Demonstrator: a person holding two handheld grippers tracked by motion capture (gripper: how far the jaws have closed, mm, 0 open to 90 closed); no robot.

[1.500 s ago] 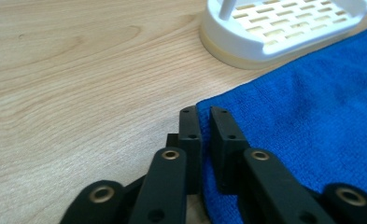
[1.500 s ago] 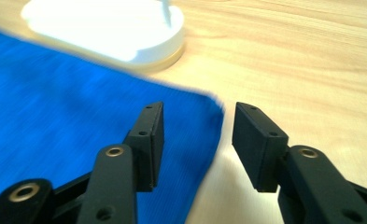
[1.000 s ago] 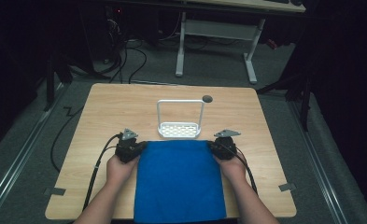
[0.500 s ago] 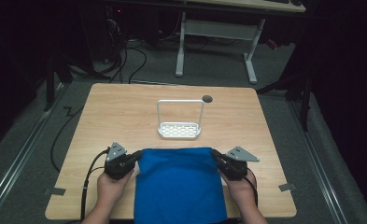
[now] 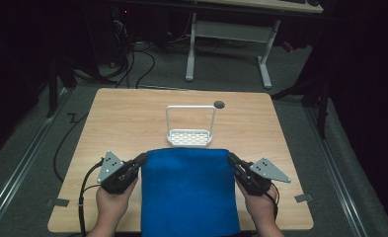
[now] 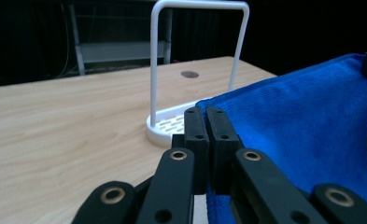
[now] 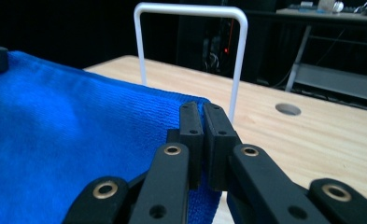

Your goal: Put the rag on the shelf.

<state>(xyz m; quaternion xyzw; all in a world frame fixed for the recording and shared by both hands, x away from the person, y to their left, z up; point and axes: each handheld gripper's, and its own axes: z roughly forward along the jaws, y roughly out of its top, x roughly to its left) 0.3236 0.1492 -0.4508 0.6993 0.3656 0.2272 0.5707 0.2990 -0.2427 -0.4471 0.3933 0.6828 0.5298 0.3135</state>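
The blue cloth (image 5: 189, 192) hung stretched flat by its two far corners, lifted at the table's near edge, centred left to right.

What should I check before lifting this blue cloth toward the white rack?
1. Left gripper shut on a far corner of the blue cloth: ok.
2. Right gripper shut on the other far corner: ok.
3. Far edge stretched straight between the grippers: ok.
4. White rack upright, beyond the cloth: ok.
5. Cloth's near end free of the table edge: cannot tell.
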